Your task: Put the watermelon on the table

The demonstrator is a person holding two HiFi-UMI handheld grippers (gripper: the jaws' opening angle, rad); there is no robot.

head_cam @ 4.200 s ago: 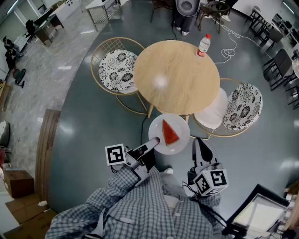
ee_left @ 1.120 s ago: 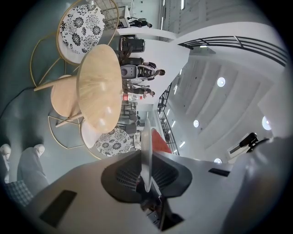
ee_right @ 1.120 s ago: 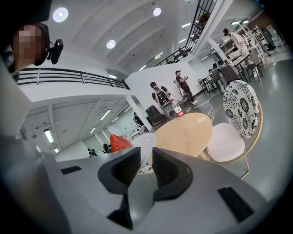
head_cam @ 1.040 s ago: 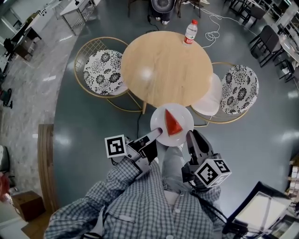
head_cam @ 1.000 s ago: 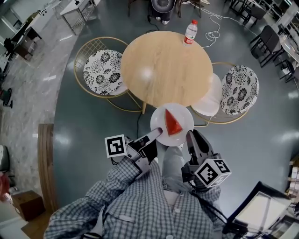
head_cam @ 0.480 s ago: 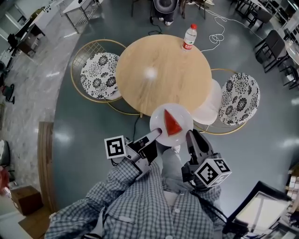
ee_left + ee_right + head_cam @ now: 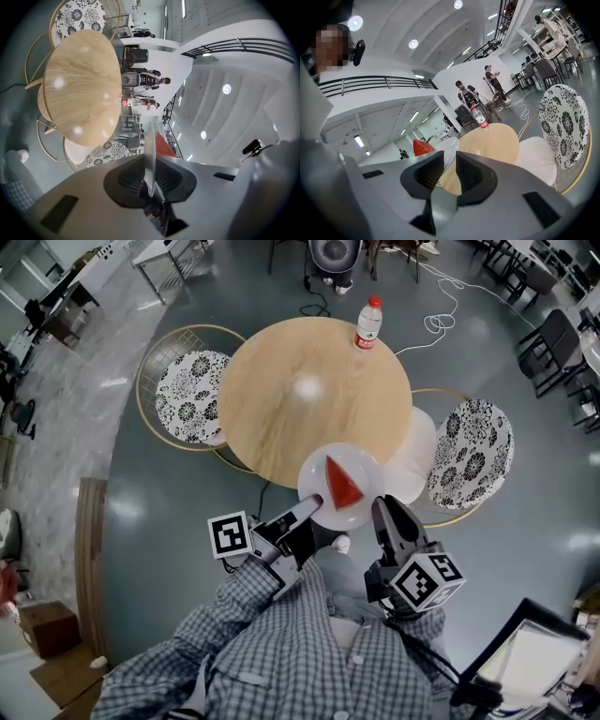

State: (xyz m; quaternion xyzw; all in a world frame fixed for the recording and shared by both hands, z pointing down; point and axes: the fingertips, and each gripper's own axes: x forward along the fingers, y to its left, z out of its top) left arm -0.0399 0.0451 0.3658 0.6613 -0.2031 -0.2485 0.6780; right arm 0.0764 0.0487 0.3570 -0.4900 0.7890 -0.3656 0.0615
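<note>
Watermelon slice (image 7: 342, 484) carried on white plate (image 7: 314, 476), seen overlapping round table's (image 7: 281, 418) near edge in head view, plate rim shown clamped by left gripper (image 7: 149, 174) in its own view, right gripper (image 7: 450, 166) jaws held slightly apart, nothing grasped.

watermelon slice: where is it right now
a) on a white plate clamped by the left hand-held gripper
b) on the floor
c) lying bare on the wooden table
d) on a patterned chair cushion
A: the watermelon slice lies on the white plate, and the left gripper view shows that plate's rim edge-on, pinched between the jaws of the left hand-held gripper.
</note>
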